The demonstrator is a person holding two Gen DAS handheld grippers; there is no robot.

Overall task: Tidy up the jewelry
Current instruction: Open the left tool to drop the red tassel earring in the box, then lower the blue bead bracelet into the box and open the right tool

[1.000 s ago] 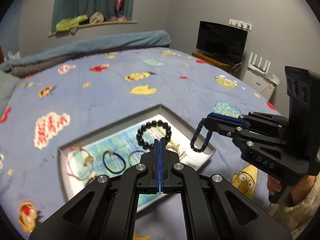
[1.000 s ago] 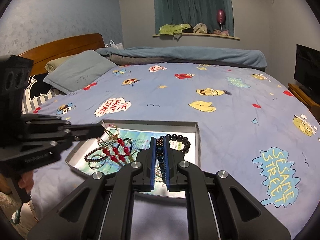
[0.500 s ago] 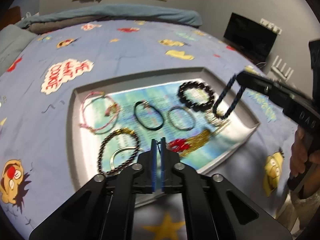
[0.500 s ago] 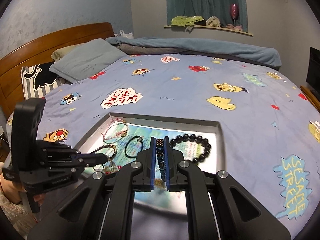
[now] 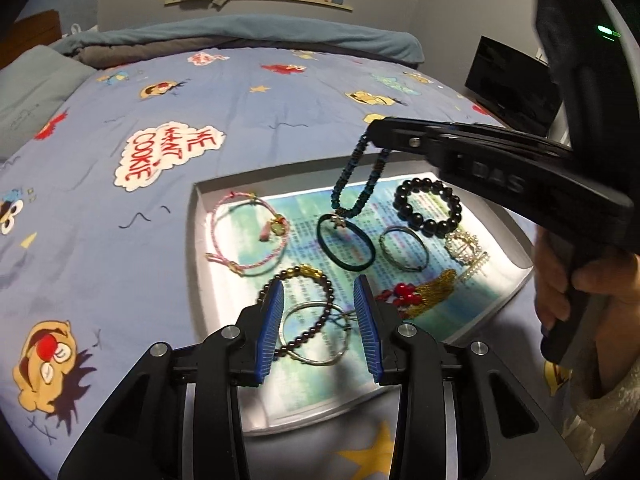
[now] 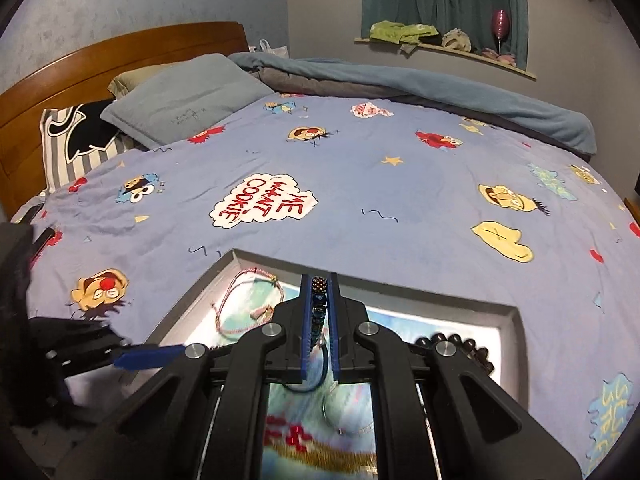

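- Blue beaded bracelet hangs pinched in my right gripper, clear of the tray so it can't tangle.
- My left gripper is spread wide and empty over the dark bead bracelet, ready to straighten it.

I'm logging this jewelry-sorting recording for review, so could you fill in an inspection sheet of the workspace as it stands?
Surface: cartoon-print bedsheet with a shallow tray on it.
Job's things: blue beaded bracelet hanging over the tray; black bead bracelet, pink cord bracelet, dark hair tie and red-and-gold piece lying in it.
Clutter: nothing seen.
Grippers: left hand-held gripper open above a dark bead bracelet; right hand-held gripper shut on the blue beaded bracelet.
Cables: nothing seen.
Surroundings: pillows, wooden headboard, television, curtained window ledge.
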